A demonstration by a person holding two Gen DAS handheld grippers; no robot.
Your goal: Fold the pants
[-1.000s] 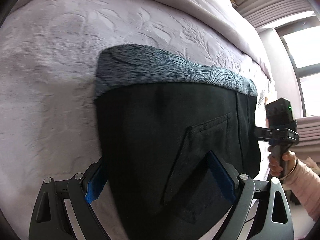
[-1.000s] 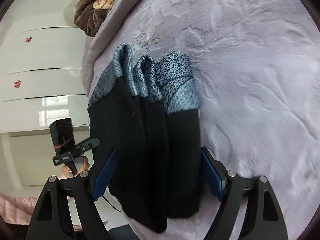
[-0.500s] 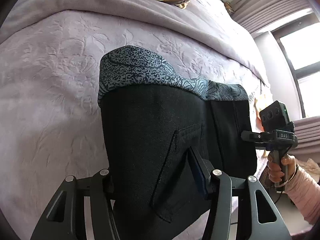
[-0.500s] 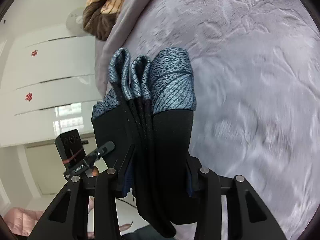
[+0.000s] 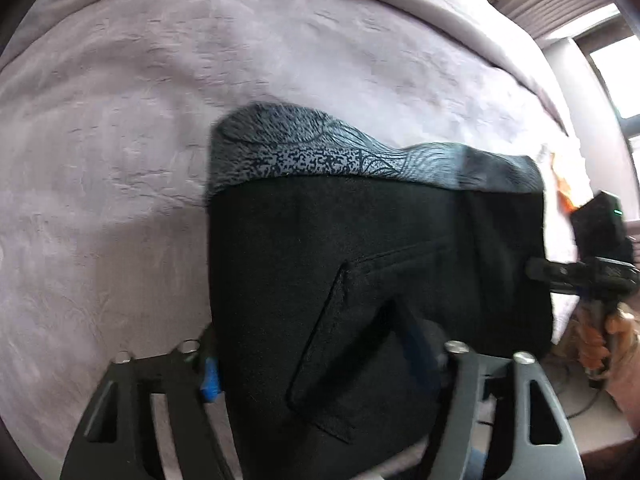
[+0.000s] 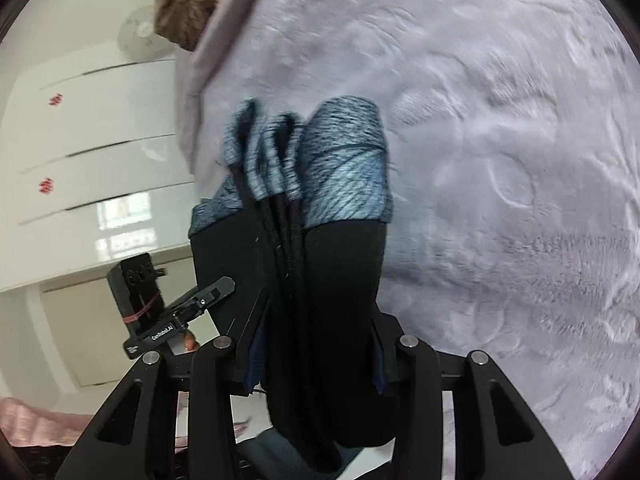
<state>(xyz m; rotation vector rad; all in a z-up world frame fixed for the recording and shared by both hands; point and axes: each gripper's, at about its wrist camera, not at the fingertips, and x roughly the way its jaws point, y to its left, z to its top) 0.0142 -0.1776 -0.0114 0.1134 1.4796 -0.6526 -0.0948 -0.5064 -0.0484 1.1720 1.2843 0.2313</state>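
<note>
Pants (image 5: 360,264), folded and black, hide both grippers' fingertips; left gripper (image 5: 316,360) and right gripper (image 6: 316,360) jaws clamp them above the bed (image 5: 120,120).

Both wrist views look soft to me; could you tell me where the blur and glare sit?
Left wrist: motion smear across the pants and bedspread; the window is blown out. Right wrist: the waistband folds are streaked; the left gripper stays fairly crisp; fisheye bends the edges.

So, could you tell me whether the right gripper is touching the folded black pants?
Touching: in the right wrist view, the right gripper has both fingers pressed into the folded black pants.
</note>
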